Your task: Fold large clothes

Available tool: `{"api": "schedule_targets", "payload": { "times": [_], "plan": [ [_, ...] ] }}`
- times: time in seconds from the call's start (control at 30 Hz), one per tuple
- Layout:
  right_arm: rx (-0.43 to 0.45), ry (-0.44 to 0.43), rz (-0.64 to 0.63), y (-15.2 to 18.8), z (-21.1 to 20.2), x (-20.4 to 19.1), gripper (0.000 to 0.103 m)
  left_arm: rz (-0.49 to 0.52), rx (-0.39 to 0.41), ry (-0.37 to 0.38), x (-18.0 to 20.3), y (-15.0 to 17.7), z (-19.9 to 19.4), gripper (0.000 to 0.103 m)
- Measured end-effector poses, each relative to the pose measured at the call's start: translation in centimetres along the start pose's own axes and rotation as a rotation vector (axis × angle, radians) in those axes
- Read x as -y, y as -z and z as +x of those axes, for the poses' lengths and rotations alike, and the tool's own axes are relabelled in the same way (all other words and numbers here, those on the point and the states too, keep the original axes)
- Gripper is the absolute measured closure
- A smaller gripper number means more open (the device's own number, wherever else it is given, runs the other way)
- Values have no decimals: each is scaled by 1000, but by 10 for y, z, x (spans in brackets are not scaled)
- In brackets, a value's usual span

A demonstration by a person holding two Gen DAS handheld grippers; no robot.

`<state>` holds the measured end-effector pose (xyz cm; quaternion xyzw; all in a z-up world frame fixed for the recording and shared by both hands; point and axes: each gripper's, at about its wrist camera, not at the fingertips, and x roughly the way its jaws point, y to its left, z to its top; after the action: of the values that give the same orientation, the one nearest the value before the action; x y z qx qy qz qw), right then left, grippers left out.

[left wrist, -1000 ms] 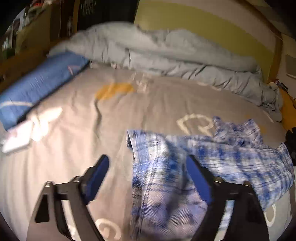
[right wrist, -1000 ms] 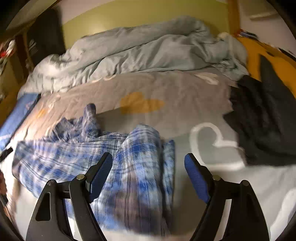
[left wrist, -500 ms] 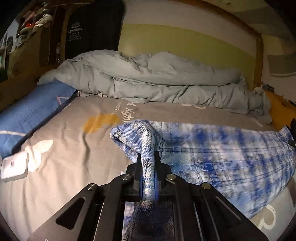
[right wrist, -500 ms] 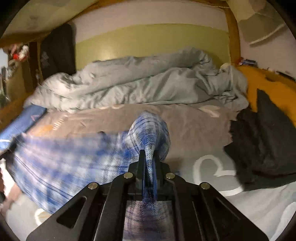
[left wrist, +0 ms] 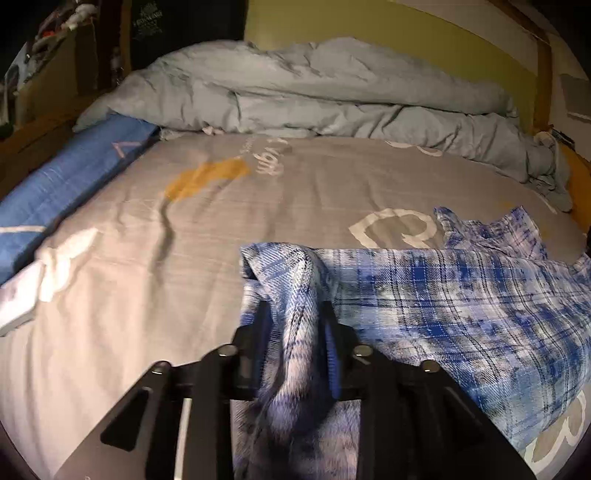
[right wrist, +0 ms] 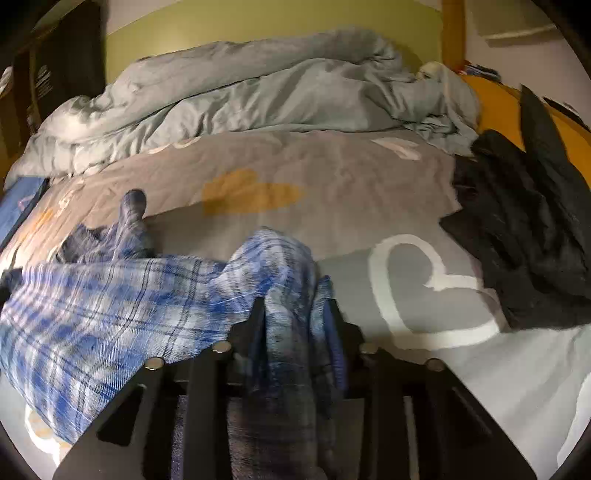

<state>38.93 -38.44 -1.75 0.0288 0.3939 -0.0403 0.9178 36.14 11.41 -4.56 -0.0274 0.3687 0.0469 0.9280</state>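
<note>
From the left wrist, our left gripper is opening, a ridge of the plaid shirt loose between its jaws; the shirt runs rightward across the bedsheet.

From the right wrist, our right gripper is likewise opening around the shirt's other end, cloth stretching leftward, well clear of the dark garment.

White script lettering on your grey bedsheet was too blurred to read. A white printed logo on the dark bag beyond the bed stayed illegible too.
</note>
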Motion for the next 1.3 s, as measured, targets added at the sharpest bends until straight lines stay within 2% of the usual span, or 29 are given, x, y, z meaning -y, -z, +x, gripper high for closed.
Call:
{"api": "schedule_targets", "payload": {
  "times": [0.03,0.1,0.13,0.23,0.27,0.37,0.4,0.43,0.47,0.5,0.57,0.6,0.67,0.77,0.83,0.97,1.07,1.2,1.3],
  "plan": [
    [12,11,6,-2,-8,1,68,5,15,-13,1,-1,-6,55],
    [57,30,10,-5,-25,0,64,6,79,-9,1,-4,-27,46],
    [85,35,6,-7,-37,-2,63,7,115,-1,2,-5,-40,44],
    [160,0,-5,-11,-72,-9,50,8,188,40,8,-9,-79,36],
    [181,-19,-3,-10,-83,-11,49,2,200,58,10,-8,-89,35],
    [186,-126,-1,-7,-102,-20,49,0,189,153,22,-5,-109,34],
    [180,-159,0,-5,-105,-24,49,6,171,190,27,-4,-111,36],
    [164,-194,7,-2,-104,-29,49,13,147,238,33,-2,-111,51],
    [132,-229,14,2,-99,-35,56,17,124,273,39,0,-109,57],
    [86,-271,18,7,-91,-43,71,15,102,292,43,1,-105,62],
    [5,-333,12,18,-76,-56,88,-10,50,327,53,6,-93,66],
    [-25,-351,5,24,-69,-63,93,-23,21,347,58,10,-86,70],
    [-55,-365,-23,34,-59,-75,97,-31,-33,378,67,18,-74,71],
    [-103,-344,-77,48,-43,-90,97,25,-90,331,81,38,-58,72],
    [-185,-313,-101,60,-24,-97,98,62,-159,281,87,54,-42,72],
    [-188,-300,-102,68,-17,-98,101,146,-93,212,102,68,-44,73],
    [-181,-307,-102,69,-17,-97,101,186,-74,172,110,72,-45,73],
    [-198,-326,-71,66,-22,-89,101,127,-63,225,99,67,-46,72],
    [-206,-302,-70,55,-26,-89,101,129,-12,231,99,63,-58,72]
  ]
}}
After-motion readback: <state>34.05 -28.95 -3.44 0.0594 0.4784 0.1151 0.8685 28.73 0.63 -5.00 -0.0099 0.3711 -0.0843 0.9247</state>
